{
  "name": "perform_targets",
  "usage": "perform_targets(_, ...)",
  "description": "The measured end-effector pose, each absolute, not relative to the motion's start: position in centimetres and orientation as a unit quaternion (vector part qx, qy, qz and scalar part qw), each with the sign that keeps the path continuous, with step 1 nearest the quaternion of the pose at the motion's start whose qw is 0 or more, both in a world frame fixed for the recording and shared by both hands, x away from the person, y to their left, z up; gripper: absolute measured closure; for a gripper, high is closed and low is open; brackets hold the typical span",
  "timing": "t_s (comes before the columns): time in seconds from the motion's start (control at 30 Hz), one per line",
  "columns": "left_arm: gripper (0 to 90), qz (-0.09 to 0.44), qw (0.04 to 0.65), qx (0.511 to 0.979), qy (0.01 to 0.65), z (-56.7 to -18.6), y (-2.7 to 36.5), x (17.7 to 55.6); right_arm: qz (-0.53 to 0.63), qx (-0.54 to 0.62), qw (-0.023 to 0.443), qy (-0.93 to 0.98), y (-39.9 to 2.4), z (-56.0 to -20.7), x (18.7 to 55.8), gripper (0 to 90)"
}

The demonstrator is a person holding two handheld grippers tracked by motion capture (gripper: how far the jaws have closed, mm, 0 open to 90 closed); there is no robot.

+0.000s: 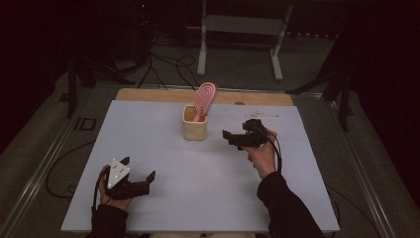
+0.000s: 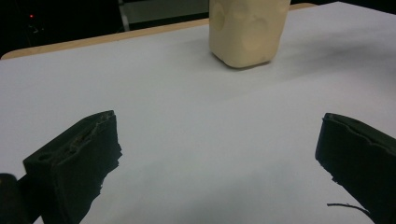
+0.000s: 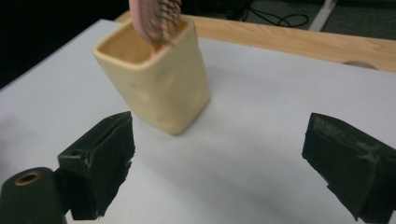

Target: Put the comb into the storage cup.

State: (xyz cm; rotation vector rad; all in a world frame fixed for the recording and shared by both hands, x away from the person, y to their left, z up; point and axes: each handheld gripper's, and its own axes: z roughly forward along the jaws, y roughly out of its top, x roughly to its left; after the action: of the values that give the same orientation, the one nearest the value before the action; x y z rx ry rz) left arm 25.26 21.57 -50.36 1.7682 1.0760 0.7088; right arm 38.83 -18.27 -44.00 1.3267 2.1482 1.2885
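Observation:
A cream square cup [image 1: 194,128] stands upright near the table's far middle, and a pink hairbrush [image 1: 203,98] sticks out of it, head up. The cup [image 3: 159,81] with the brush [image 3: 156,17] sits close ahead of my right gripper [image 3: 217,163], which is open and empty. In the high view that right gripper [image 1: 236,130] hovers just right of the cup. My left gripper [image 1: 139,168] rests near the front left, open and empty, far from the cup [image 2: 246,30]; its jaws [image 2: 217,158] stand wide apart.
A white sheet [image 1: 163,193] covers the table, with a wooden strip [image 1: 148,94] along the far edge. A thin pale object [image 1: 261,115] lies on the sheet behind the right gripper. Cables and a metal stand [image 1: 242,29] are on the floor beyond.

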Motion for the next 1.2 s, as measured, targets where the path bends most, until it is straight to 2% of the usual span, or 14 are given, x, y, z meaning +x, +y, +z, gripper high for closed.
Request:
perform_targets(0.33,0.4,0.285,0.459,0.721,0.435,-50.4,21.4,25.3,0.443,0.468,0.152,0.749,-19.6,-44.6,37.1,9.0)
perform_targets(0.57,0.4,0.285,0.461,0.718,0.437,-50.3,21.5,25.3,0.425,0.448,0.184,0.765,-19.8,-44.5,35.5,9.0)
perform_targets(1.2,0.3,0.282,0.464,0.712,0.445,-50.2,22.1,25.4,0.416,0.417,0.249,0.769,-22.5,-46.8,30.0,8.9)
